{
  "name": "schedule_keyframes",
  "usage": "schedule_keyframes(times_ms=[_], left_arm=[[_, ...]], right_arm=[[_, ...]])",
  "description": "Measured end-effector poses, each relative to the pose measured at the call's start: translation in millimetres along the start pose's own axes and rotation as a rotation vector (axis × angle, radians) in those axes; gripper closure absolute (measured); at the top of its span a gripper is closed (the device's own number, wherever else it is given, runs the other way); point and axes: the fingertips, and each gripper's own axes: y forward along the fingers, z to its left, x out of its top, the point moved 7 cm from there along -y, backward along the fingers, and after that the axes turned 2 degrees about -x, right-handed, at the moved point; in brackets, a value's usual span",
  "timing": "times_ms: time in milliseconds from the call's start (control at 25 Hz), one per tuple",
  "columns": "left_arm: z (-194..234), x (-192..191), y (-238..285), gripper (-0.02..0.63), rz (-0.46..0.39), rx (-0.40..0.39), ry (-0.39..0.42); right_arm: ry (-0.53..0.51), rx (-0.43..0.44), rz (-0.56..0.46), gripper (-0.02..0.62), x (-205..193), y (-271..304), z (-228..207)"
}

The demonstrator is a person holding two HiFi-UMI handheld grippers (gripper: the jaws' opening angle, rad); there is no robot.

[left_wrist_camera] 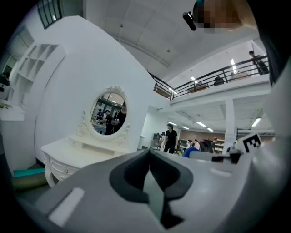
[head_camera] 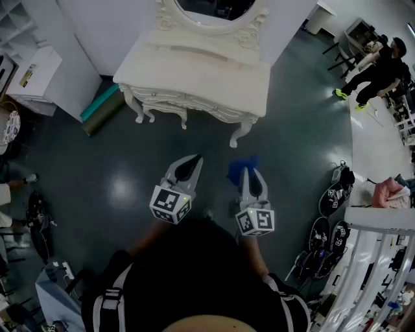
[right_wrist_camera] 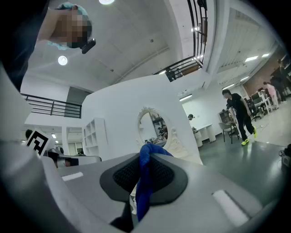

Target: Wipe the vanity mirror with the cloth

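At my far left a white shelf unit (head_camera: 34, 76) stands against the wall; I can't tell what its cubbies hold. A teal and a dark roll (head_camera: 101, 109) lie on the floor just beside the white vanity table (head_camera: 194, 74), by its left leg. My left gripper (head_camera: 192, 160) is clenched on nothing, jaws pressed together, and points at the table. The vanity mirror (head_camera: 214, 5), oval in a carved white frame, stands on the back of the tabletop, well apart from both tools, with only dark floor (head_camera: 117, 168) between. My right gripper (head_camera: 247, 170) is clamped on the blue cloth (right_wrist_camera: 144, 179), which bunches up past the jaw tips. Further right, dark bags (head_camera: 329, 200) with square markers lie on the floor. A person in black (head_camera: 381, 70) walks at the far right.
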Motion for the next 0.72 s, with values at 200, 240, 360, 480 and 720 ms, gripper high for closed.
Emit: schedule_keyframes(times_ms=[200,240,360,480,720], left_arm=[[10,-2,-6,0.600,0.002,-0.002,-0.005],[13,-1,-7,0.600,0.002,-0.001,-0.005],[23,0,-10,0.600,0.005,-0.003,-0.008],[32,3,-15,0.600,0.007,-0.005,-0.009],[76,8,-30,0.600,0.015,-0.005,-0.006]], right_arm=[[0.001,0.002,-0.001,0.560,-6,4,10],[0.001,0.002,0.000,0.560,-7,6,13],[0.001,0.004,0.003,0.560,-9,14,22],[0.042,0.008,-0.015,0.560,-11,20,28],[0.063,0.006,-0.034,0.560,-22,49,61]])
